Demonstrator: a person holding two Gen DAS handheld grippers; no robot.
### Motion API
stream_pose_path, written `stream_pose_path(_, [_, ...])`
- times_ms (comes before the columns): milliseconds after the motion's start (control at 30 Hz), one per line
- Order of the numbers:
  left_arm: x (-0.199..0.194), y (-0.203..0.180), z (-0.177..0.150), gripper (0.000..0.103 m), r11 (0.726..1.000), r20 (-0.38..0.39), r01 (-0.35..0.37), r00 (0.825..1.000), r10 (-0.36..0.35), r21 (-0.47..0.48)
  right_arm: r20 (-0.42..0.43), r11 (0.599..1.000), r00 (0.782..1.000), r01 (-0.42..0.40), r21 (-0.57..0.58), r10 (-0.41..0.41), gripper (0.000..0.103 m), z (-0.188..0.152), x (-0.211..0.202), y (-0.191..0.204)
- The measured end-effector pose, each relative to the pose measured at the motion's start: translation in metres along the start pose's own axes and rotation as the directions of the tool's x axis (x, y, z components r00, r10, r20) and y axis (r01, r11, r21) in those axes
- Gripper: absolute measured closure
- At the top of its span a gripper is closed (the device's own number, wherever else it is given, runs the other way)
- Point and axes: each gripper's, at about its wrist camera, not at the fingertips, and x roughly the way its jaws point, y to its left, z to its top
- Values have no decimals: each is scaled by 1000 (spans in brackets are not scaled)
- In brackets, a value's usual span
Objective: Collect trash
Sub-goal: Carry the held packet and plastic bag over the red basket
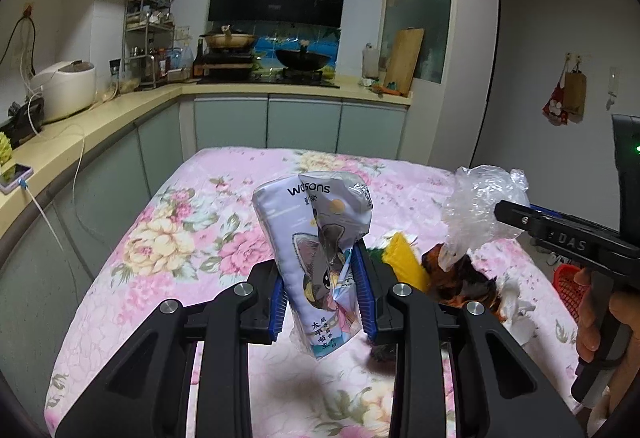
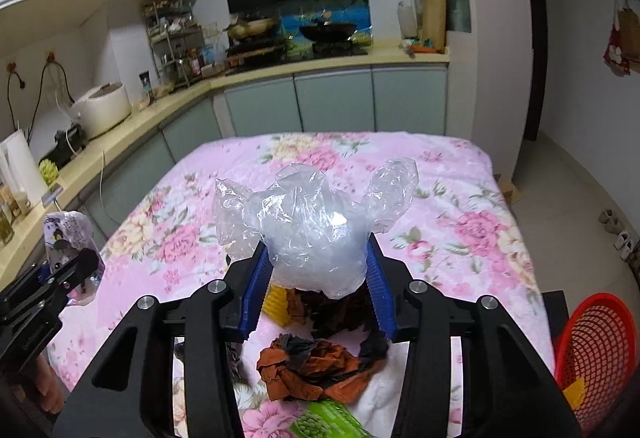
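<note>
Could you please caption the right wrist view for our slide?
Right tongs grip a crumpled clear plastic bag above the flowered table.

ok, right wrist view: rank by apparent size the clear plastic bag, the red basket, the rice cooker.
1. Clear plastic bag, largest, though it sits right at the camera, which inflates it.
2. Red basket, cut off by the frame edge, so only partly seen.
3. Rice cooker, smallest, far back on the counter.

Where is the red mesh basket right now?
In the right wrist view, the red mesh basket sits at the lower right, beside the floral table's right edge.
</note>
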Motion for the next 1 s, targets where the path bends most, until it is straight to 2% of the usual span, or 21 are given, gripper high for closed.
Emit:
stream_pose_path(367, [-2, -40, 19, 75, 996, 44, 71, 996, -73, 53, 82, 995, 993, 75, 58, -80, 59, 5, -51, -38])
stream_pose_path(633, [2, -76, 29, 75, 985, 56, 141, 988, -147, 98, 116, 983, 979, 156, 100, -167, 59, 1, -82, -66])
stream_pose_path(1000, [12, -140, 32, 75, 947, 28, 275, 959, -283, 166, 115, 938, 944, 281, 202, -308, 59, -18, -116, -118])
